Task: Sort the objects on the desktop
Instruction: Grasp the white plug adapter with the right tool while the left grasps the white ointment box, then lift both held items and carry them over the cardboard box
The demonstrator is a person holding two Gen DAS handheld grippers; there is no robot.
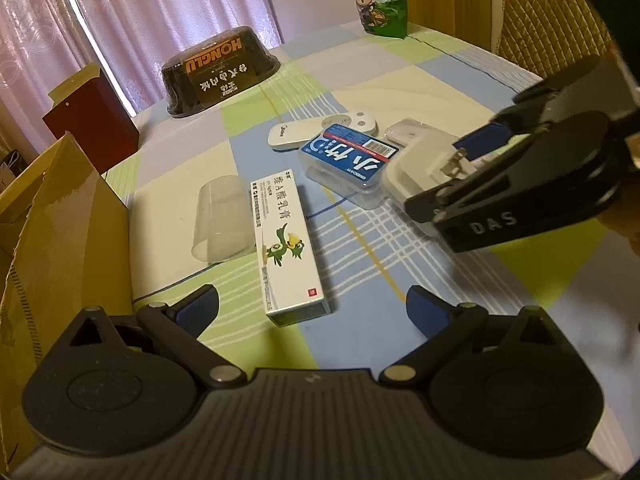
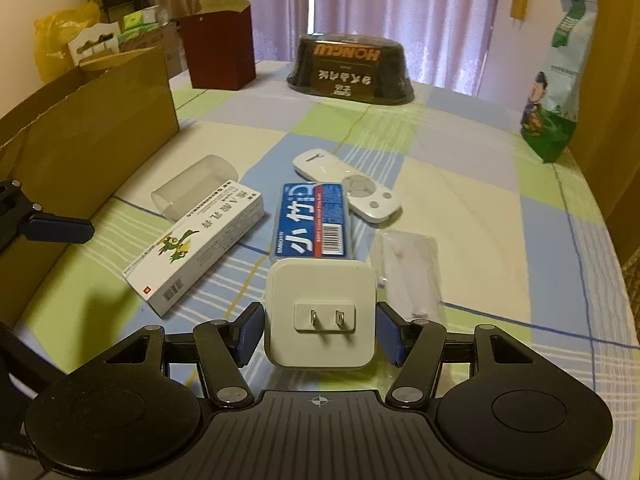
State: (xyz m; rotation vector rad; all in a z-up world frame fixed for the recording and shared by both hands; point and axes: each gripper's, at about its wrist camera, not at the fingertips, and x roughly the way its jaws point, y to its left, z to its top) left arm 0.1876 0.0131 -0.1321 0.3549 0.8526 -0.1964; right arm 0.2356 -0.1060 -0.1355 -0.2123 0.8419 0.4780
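Observation:
My right gripper (image 2: 320, 332) is shut on a white plug adapter (image 2: 320, 312), prongs facing the camera, held just above the checked tablecloth; the left wrist view shows that gripper (image 1: 452, 176) and the adapter (image 1: 416, 168) at the right. Beyond it lie a blue-labelled clear box (image 2: 314, 220), a white remote (image 2: 348, 184) and a clear packet (image 2: 408, 276). My left gripper (image 1: 312, 310) is open, low over the near end of a white ointment box (image 1: 286, 240). A clear plastic cup (image 1: 220, 218) lies on its side left of that box.
An open cardboard box (image 1: 60, 240) stands at the table's left edge. At the back sit an upturned black bowl (image 1: 220, 68), a dark red box (image 1: 92, 120) and a snack bag (image 1: 380, 0). The round tablecloth (image 2: 500, 220) is bare at the right.

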